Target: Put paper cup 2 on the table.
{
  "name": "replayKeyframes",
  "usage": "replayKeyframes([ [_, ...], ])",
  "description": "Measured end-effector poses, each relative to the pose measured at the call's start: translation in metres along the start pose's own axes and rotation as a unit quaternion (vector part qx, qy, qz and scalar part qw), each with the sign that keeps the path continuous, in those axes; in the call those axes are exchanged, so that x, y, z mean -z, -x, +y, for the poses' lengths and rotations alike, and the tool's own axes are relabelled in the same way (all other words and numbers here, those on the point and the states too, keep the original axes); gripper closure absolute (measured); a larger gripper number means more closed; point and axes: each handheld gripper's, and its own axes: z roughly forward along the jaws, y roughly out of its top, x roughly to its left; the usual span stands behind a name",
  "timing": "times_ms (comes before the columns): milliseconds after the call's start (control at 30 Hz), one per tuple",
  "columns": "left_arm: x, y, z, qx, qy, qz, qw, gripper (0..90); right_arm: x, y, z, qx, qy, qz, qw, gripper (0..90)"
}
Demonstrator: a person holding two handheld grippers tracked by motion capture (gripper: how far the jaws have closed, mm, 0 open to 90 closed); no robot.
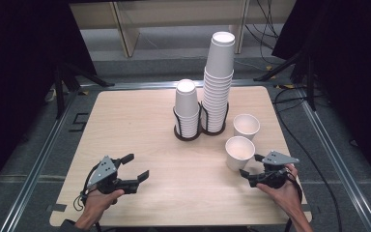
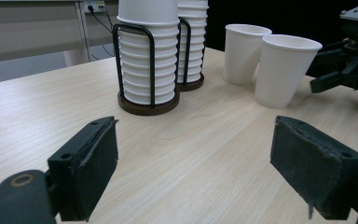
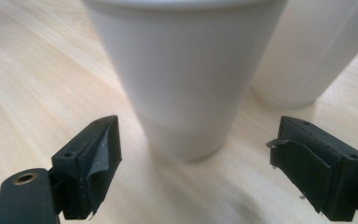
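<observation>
Right gripper: the black two-jaw right gripper (image 1: 249,165) sits at the near right of the table, held in the person's right hand (image 1: 284,192). Its jaws stand released and wide, with the nearer white paper cup (image 1: 239,152) just ahead of them, not yet between the pads.
Nearer cup: upright, mouth up, on the right half of the pale wooden table (image 1: 140,125); in the right gripper view it stands large and close in front of the jaws (image 3: 182,79), untouched by either pad.
Farther cup: a second white paper cup (image 1: 246,126) stands upright just beyond the first, slightly to the right, close beside it.
Left gripper: the black two-jaw left gripper (image 1: 136,166) is at the near left, in the person's left hand (image 1: 99,200); jaws released, bare wood between them, well apart from both cups.
Cup stacks: a short stack of upturned white paper cups (image 1: 187,108) and a tall stack of the same (image 1: 217,82) each sit in a black wire holder on a dark round base (image 2: 145,105), side by side at the far centre.
</observation>
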Motion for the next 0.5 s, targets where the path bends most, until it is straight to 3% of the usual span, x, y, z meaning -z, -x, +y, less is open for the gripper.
replayKeyframes([
  [167,-0.001,0.000,-0.002,0.006,0.007,0.000,1.0000,14.6,0.015,-0.007,-0.005,-0.023,-0.009,-0.004,0.9997,15.4],
  [200,-0.002,-0.001,-0.002,0.006,0.008,0.000,1.0000,14.6,0.018,-0.008,-0.005,-0.014,-0.001,-0.014,0.9998,15.5],
  [233,-0.001,-0.001,-0.002,0.006,0.007,0.000,1.0000,14.6,0.020,-0.011,-0.005,-0.021,-0.005,-0.002,0.9998,15.5],
  [300,-0.001,-0.001,-0.002,0.006,0.006,0.002,1.0000,14.6,0.023,-0.014,-0.005,-0.018,0.000,-0.006,0.9998,15.6],
  [333,0.000,-0.002,-0.001,-0.002,-0.004,0.006,1.0000,14.6,0.026,-0.018,-0.005,-0.021,-0.010,-0.015,0.9996,15.6],
  [367,0.000,-0.002,-0.002,-0.002,-0.005,0.006,1.0000,14.6,0.027,-0.018,-0.005,-0.005,-0.012,-0.025,0.9996,15.8],
  [433,0.000,-0.002,-0.002,-0.003,-0.005,0.006,1.0000,14.6,0.029,-0.024,-0.005,-0.020,-0.023,-0.024,0.9993,15.7],
  [467,0.000,-0.001,-0.002,-0.002,-0.003,0.006,1.0000,14.6,0.030,-0.024,-0.005,-0.005,-0.020,-0.028,0.9994,15.8],
  [500,0.000,-0.001,-0.002,-0.002,-0.003,0.006,1.0000,14.6,0.032,-0.027,-0.005,-0.012,-0.024,-0.029,0.9992,15.7],
])
